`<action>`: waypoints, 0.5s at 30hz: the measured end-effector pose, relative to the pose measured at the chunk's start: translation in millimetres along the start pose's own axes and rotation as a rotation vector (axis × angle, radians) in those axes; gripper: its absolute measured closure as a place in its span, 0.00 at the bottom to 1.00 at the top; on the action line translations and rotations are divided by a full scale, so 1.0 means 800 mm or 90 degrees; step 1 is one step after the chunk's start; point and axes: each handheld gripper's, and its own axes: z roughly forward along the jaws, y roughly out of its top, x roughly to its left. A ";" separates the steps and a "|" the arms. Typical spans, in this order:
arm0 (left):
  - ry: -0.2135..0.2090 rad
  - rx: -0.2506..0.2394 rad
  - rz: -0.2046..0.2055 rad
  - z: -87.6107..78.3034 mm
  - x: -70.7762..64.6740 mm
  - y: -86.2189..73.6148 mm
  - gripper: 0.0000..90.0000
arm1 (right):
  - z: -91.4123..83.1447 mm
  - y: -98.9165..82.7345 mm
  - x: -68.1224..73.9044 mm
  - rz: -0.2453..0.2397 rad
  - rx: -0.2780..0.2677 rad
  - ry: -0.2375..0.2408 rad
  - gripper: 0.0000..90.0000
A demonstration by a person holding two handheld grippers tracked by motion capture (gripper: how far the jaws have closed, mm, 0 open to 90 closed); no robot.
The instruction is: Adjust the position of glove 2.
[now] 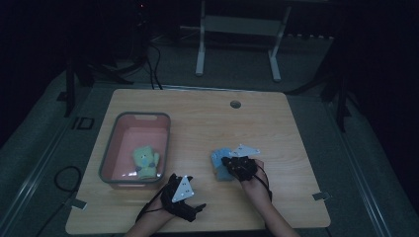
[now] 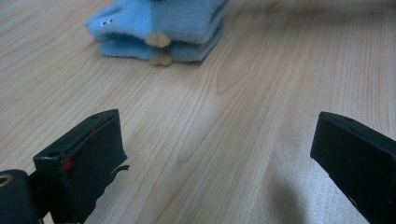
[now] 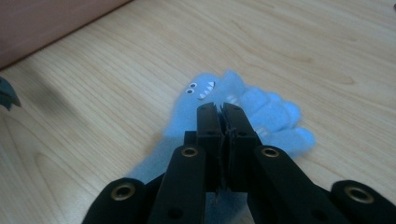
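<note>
Two tools work the counter (image 1: 276,128): the right tool (image 3: 220,108), jaws pressed together, sits over a blue plush toy (image 3: 261,109); the left tool (image 2: 219,154) gapes wide, empty, toy ahead.

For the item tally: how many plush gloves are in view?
2. A green glove lies in the pink bin; a blue glove lies on the table under the right tongs.

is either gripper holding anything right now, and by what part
The right gripper is shut over the blue monster glove; whether it pinches fabric cannot be told. The left gripper is open, holding nothing.
</note>
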 end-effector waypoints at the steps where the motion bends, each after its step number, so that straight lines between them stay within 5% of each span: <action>1: 0.000 0.000 0.001 0.000 0.000 0.000 0.03 | 0.002 -0.001 -0.001 0.002 0.003 0.002 0.96; 15: 0.000 0.005 0.000 0.000 0.000 0.003 0.03 | 0.019 -0.016 -0.009 0.005 0.037 0.024 0.88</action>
